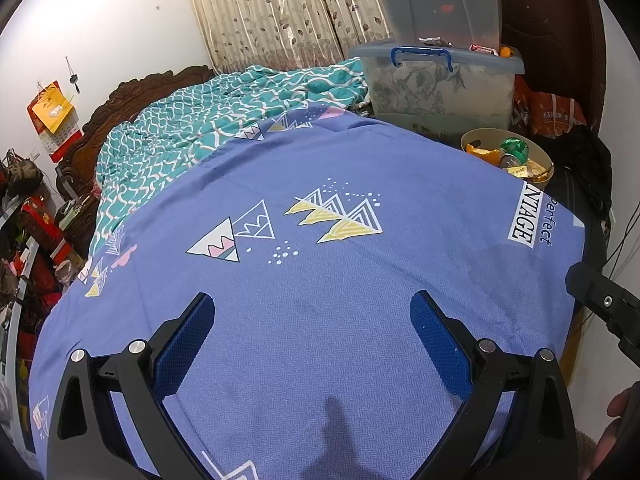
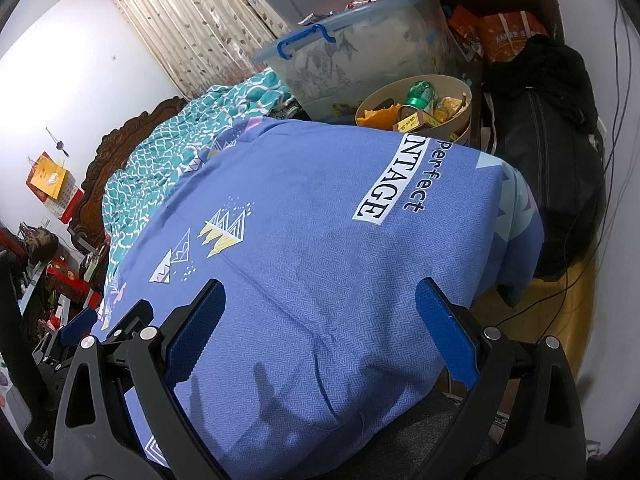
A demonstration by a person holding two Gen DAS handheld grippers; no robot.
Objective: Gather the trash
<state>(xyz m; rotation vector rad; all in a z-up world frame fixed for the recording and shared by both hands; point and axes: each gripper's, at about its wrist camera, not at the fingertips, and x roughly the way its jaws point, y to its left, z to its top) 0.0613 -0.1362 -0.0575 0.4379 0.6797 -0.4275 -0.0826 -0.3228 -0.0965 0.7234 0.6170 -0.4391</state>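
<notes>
Left wrist view: the left gripper point(image 1: 312, 344) gaped wide and empty at lower centre, over the blue bedsheet point(image 1: 320, 288); the trash bin point(image 1: 470, 138) sat upper right, holding a can and wrappers

Right wrist view: the right gripper point(image 2: 320, 336) also spread wide, empty; the trash point(image 2: 416, 106) at upper centre looked light and crushable, best pinched by an edge

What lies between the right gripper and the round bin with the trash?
Only bare blue bedsheet lies between the right gripper and the round bin, seen in the right wrist view.

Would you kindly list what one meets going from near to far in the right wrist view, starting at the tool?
Right tool → blue bedsheet → round trash bin holding a green can → clear storage box with blue handle → leaf-patterned curtain.
</notes>
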